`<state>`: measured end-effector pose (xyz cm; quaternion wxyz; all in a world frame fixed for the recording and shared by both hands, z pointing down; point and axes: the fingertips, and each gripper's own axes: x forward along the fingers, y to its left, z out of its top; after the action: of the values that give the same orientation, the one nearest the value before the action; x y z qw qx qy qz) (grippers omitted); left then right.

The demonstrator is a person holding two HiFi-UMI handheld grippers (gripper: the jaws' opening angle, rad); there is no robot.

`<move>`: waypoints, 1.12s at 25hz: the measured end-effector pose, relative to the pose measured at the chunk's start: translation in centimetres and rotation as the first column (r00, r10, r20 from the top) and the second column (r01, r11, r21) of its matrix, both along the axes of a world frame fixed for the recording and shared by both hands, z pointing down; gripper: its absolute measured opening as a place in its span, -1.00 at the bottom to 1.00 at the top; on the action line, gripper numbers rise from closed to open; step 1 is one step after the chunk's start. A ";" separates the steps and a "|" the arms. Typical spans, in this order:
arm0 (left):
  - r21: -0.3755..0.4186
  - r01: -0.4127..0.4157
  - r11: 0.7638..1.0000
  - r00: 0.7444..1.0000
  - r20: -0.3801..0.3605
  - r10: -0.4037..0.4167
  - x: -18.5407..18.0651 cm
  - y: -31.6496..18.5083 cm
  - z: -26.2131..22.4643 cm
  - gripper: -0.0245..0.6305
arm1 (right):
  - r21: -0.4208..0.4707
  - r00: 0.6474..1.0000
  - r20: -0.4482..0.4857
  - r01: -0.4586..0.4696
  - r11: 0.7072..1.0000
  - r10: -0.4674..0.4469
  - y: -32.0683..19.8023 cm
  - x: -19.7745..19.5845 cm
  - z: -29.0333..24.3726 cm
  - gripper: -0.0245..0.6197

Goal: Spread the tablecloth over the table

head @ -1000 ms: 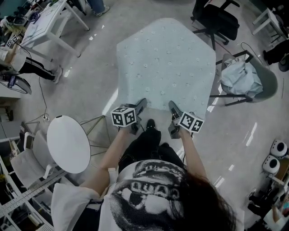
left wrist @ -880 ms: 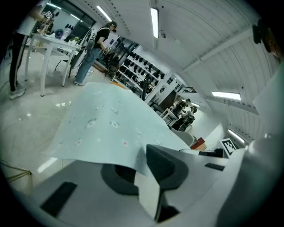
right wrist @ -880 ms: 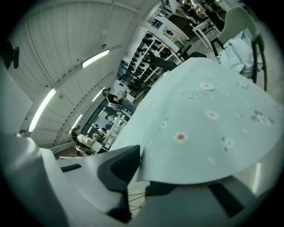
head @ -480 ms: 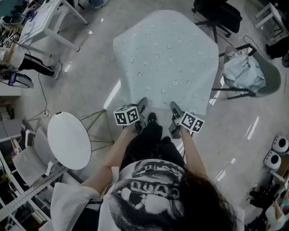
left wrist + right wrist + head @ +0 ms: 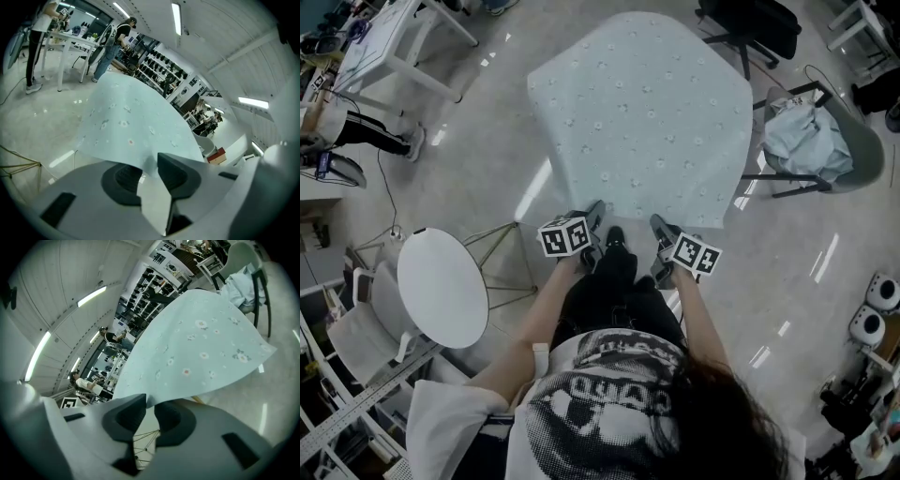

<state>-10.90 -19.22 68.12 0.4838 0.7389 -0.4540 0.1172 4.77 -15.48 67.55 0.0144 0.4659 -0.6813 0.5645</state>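
A pale blue tablecloth [image 5: 642,117] with small flower prints hangs spread in the air ahead of me, its corners drooping. My left gripper [image 5: 592,217] is shut on the cloth's near edge, and my right gripper [image 5: 658,223] is shut on the same edge a little to the right. In the left gripper view the tablecloth [image 5: 133,124] runs away from the left gripper [image 5: 149,169], pinched between the jaws. In the right gripper view the tablecloth [image 5: 197,352] billows up and right from the right gripper [image 5: 149,416]. A small round white table [image 5: 442,292] stands at my left.
A grey chair with a bundle of cloth [image 5: 811,141] stands at the right, a black office chair [image 5: 748,26] at the back. A white desk [image 5: 389,42] and a person's legs [image 5: 366,136] are at the far left. The floor is glossy grey.
The cloth has risen and moved slightly away, spreading flatter and wider. Both grippers have shifted a little forward, still holding its near edge.
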 end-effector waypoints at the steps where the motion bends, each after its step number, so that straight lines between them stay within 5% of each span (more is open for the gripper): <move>1: -0.005 -0.012 1.000 1.000 0.010 0.012 0.0 0.5 0.2 -0.61 | -0.001 1.000 -0.011 0.009 1.000 -0.009 0.3 0.1 0.1 -0.75; 8: -0.011 -0.054 0.998 0.997 0.049 0.054 -0.4 4.4 0.4 -0.58 | 0.007 0.997 -0.060 0.056 0.998 -0.056 3.2 1.0 0.0 -0.74; 14: 0.062 -0.104 0.993 0.993 0.063 0.100 1.1 6.1 -1.9 -0.58 | 0.087 0.998 -0.046 0.036 0.996 -0.032 5.1 3.1 -2.5 -0.74; 28: 0.330 -0.252 0.910 0.967 0.058 0.247 8.3 12.5 -12.5 -0.58 | 0.370 0.995 -0.060 0.101 0.924 -0.085 11.1 5.8 -13.4 -0.74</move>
<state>-2.59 -6.67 55.60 0.3289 0.8613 -0.3728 0.1049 10.54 -4.34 54.18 -0.0328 0.4395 -0.7968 0.4135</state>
